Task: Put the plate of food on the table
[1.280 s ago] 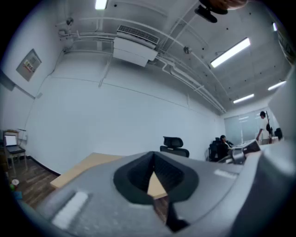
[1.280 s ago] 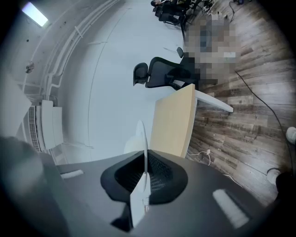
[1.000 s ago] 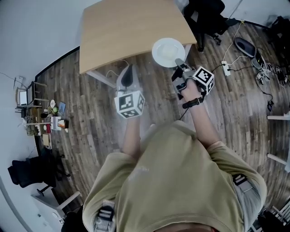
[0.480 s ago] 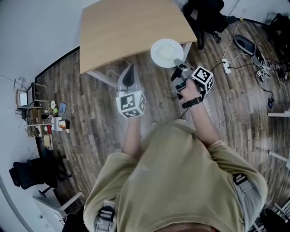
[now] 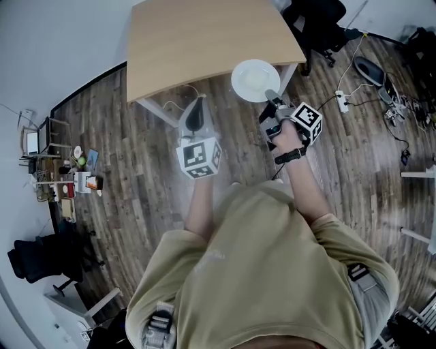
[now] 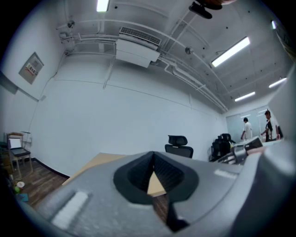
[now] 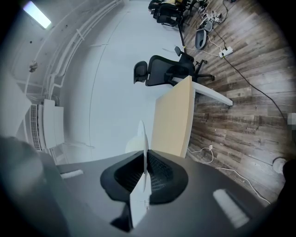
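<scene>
Head view.
- Plate [image 5: 255, 80]: round, white, smooth, with a shallow raised rim. It sits at upper centre of frame, held in the air at the near edge of the tabletop [image 5: 204, 41], close to its right corner. Whether anything lies on it is too small to tell.
- Tabletop: pale matte wood slab with rounded corners, cut off by the top of the frame.
- Right gripper [image 5: 276, 102]: grey body carrying a black-and-white marker cube, grasping the plate's near rim.
- Left gripper [image 5: 193, 116]: the same build, centre left of frame, over the floor [image 5: 136, 170] and well apart from the plate.
- Floor: dark streaked wood planks.
- Office chair [image 5: 317, 20]: black, upper right, partly cut off.

Left gripper view.
- Fingers [image 6: 138, 173]: ribbed black pads in grey shells, tips clenched together with nothing between them. A small triangular gap behind the tips shows a sliver of pale wood.

Right gripper view.
- Fingers [image 7: 159, 173]: ribbed black pads clamped on the plate. The plate appears edge-on as a thin white blade, so its face is hidden.
- Tabletop: a narrow slab standing on end in the tilted frame, beyond the plate.
</scene>
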Motion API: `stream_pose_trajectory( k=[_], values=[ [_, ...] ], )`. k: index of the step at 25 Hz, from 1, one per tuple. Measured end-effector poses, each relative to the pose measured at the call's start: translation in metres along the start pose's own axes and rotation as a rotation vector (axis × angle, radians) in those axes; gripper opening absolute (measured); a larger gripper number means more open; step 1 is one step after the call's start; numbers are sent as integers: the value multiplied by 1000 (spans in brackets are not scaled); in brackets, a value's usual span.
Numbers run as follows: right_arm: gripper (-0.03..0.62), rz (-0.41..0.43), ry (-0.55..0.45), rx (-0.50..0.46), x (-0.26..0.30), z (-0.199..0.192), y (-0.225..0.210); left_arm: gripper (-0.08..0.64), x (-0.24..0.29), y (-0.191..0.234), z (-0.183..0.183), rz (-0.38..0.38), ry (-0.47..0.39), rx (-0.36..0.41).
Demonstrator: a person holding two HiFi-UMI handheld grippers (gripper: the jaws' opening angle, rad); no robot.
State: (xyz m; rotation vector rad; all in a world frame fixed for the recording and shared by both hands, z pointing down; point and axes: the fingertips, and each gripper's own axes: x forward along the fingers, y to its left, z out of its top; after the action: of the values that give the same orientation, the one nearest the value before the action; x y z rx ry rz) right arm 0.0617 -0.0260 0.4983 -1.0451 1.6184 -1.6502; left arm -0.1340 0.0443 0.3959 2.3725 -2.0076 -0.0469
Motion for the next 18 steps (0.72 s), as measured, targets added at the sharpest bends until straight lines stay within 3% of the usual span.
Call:
stream_pose_trajectory(
  k=[6, 9, 18],
  values=[
    [20, -8, 16, -11, 1, -41, -8, -2, -23, 32, -14, 3, 5, 27],
    [20, -27, 22, 15, 1, -53, -15, -1, -28, 45, -24, 21, 21, -4],
    [23, -17, 21, 48, 43, -30, -19, -1, 1, 58, -33, 48, 27, -38]
  ],
)
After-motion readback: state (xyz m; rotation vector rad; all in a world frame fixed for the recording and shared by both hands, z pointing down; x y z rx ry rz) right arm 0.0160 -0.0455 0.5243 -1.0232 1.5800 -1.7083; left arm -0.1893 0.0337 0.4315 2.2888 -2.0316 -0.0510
